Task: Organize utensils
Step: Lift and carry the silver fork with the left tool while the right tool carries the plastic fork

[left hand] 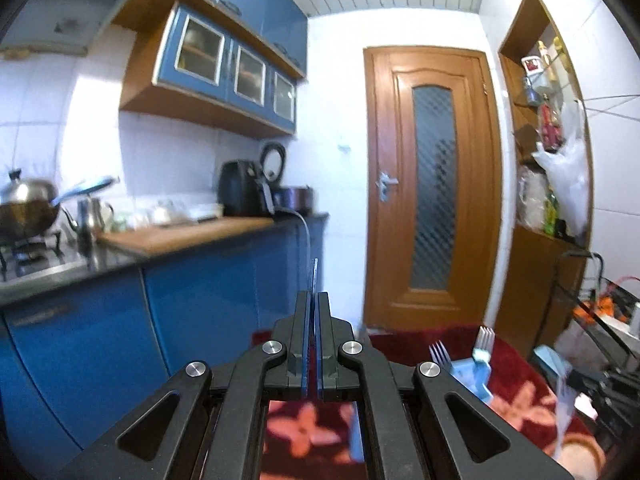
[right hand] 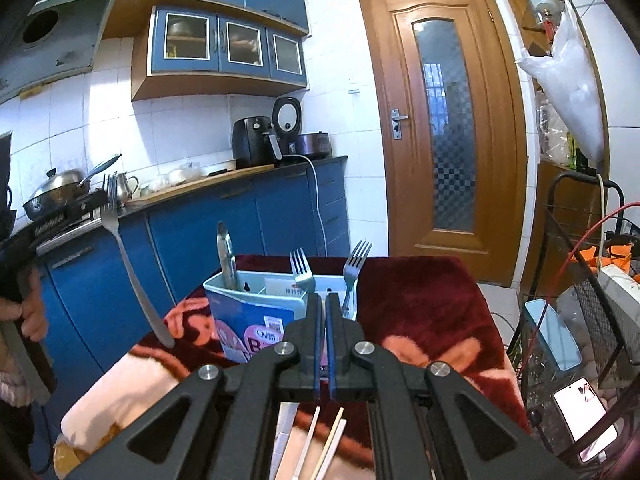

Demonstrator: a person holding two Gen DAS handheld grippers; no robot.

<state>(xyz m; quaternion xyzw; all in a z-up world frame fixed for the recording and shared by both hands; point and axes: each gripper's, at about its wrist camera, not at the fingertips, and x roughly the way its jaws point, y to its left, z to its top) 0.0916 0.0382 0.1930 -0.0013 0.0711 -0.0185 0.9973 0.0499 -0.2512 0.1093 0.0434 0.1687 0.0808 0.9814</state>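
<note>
1. Left wrist view: my left gripper (left hand: 314, 294) is closed on the held fork (left hand: 315, 274). From here the fork is only a thin metal edge rising just past the fingertips.
2. Ahead stand blue base cabinets (left hand: 200, 304) and a wooden door (left hand: 434, 184), well apart from my fingers. A lidded wok (left hand: 26, 204) sits on the stove at the left.
3. Low on the right, on the red floral cloth (left hand: 516, 384), stands the pale blue utensil holder (left hand: 476, 376). Two fork heads stick up from it; my own linkage hides its left part.
4. Right wrist view: my right gripper (right hand: 323, 300) is closed with nothing between its pads, and it covers the holder's near right corner.
5. The holder has several compartments. Metal tongs (right hand: 225, 256) stand in the left one, the middle fork (right hand: 302, 270) in a central one, and the right-hand fork (right hand: 356, 264) at the right end, all tines up.
6. At the left, a hand (right hand: 28, 316) carries my other gripper. The held fork hangs slanted from it, tines up, beside the table's left edge and apart from the holder.
7. Pale chopsticks (right hand: 330, 440) lie on the cloth under my frame.
8. A lit phone (right hand: 584, 420) rests at the lower right.
</note>
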